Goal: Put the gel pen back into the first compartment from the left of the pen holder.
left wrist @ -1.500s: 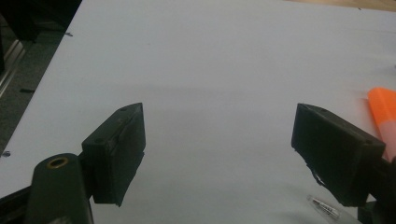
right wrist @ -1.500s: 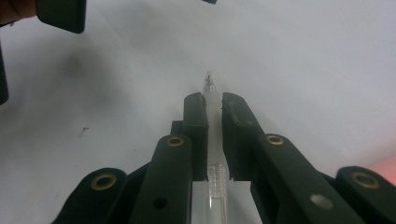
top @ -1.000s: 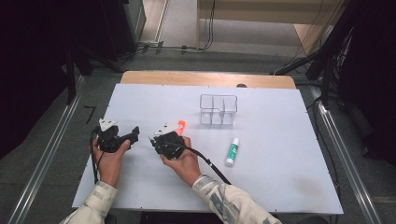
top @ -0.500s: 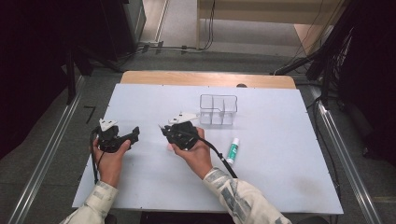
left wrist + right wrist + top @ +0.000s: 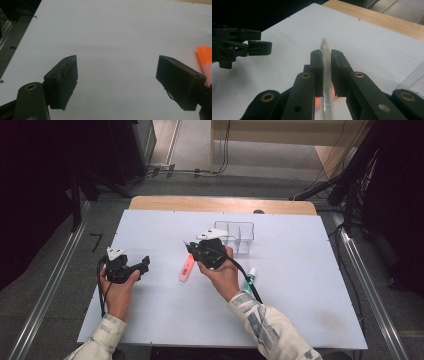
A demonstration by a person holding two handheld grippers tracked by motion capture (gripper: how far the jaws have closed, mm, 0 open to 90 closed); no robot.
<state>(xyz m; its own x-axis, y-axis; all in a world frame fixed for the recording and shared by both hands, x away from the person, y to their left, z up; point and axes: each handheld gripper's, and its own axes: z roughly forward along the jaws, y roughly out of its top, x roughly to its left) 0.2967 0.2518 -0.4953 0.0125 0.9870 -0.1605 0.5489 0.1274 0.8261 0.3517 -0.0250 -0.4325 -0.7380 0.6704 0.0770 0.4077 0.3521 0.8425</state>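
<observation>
Right gripper (image 5: 192,249) is clamped on a clear pen (image 5: 325,65), both pads pressed flat to the barrel, tip poking out past the jaw ends. The pen's long axis runs along the jaws, so it points wherever the gripper points; in the high view that's up and to the left, away from the clear organizer (image 5: 242,236). The organizer is my landmark: a see-through box with dividers, sitting just behind and to the right of the right gripper, close but not touching. If the pen is meant for it, my read is the coming move turns on that 1 relation: the pen's axis points away from the box and lies near level, so the wrist has to swing toward the box and tip the pen upright before it can drop into a compartment. Right hand (image 5: 220,272) is clearly the nearer one. Left gripper (image 5: 142,265) sits well to the left of the organizer, jaws spread wide with nothing between them, hovering over bare white table (image 5: 310,285). An orange highlighter (image 5: 186,267) lies flat on the table left of the organizer, between the 2 grippers, long axis roughly front-to-back. A white-and-green tube (image 5: 250,276) lies in front of the organizer, beside the right forearm.
</observation>
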